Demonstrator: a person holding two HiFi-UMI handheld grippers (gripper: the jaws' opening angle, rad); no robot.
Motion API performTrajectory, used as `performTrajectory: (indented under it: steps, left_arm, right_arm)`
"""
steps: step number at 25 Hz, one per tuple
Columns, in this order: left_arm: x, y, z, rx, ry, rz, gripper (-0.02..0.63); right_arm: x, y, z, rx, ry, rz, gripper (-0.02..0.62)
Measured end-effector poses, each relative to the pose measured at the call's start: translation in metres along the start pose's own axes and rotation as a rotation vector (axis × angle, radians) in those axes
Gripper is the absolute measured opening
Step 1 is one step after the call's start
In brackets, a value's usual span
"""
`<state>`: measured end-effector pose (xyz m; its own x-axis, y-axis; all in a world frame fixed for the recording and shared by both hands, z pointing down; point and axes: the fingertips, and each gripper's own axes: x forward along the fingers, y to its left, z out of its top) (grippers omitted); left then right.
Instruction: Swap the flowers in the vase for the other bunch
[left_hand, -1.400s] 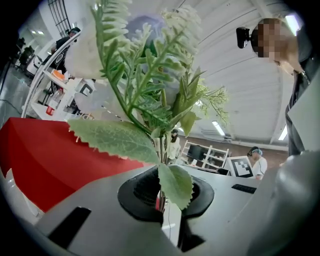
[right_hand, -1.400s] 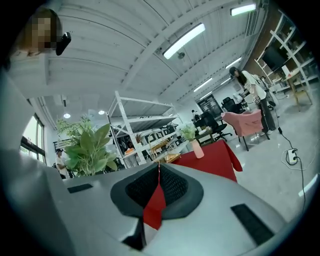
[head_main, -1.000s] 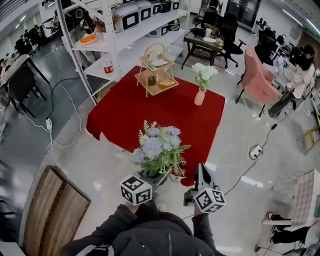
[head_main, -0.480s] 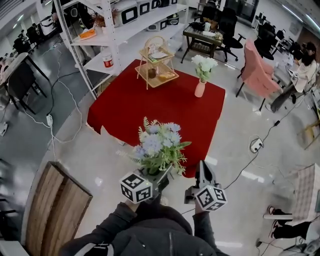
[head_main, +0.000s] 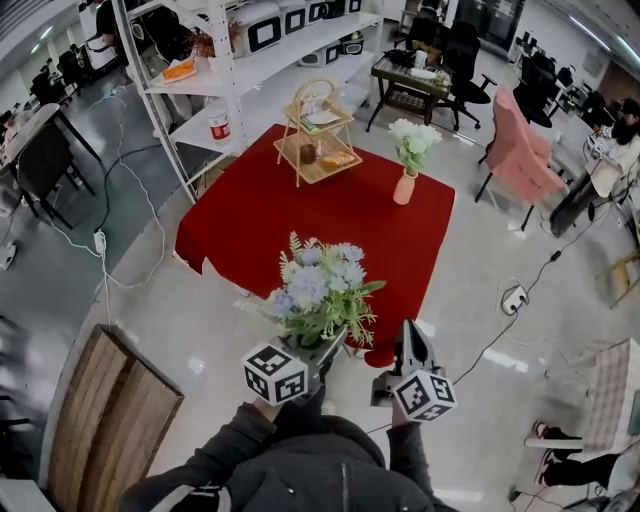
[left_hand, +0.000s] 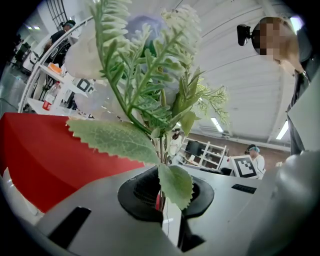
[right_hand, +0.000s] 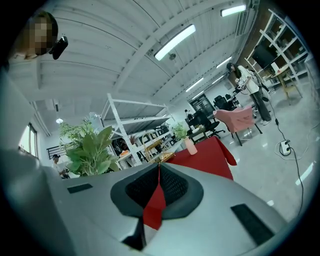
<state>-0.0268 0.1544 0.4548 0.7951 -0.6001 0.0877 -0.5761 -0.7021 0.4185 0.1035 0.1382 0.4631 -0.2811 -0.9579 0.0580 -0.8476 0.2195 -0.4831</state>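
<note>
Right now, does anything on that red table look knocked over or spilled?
Nothing stands out. The pink vase stands upright on the red cloth with its white flowers in it, and the tiered stand is upright too. The blue bunch is held by its stems in the left gripper.

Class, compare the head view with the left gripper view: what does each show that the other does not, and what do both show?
Head view only: the wooden board on the floor and the pink chair. Left gripper view only: the stems pinched in the left gripper, and ceiling lights. Both: the blue flower bunch and red tablecloth.
</note>
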Motion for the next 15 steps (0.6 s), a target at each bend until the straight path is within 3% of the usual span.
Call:
performTrajectory:
  steps: [15]
  left_arm:
    - [0.078, 0.050, 0.056, 0.004, -0.041, -0.028, 0.031]
  right_arm:
    - [0.087, -0.021, 0.031, -0.003, -0.010, 0.021, 0.013]
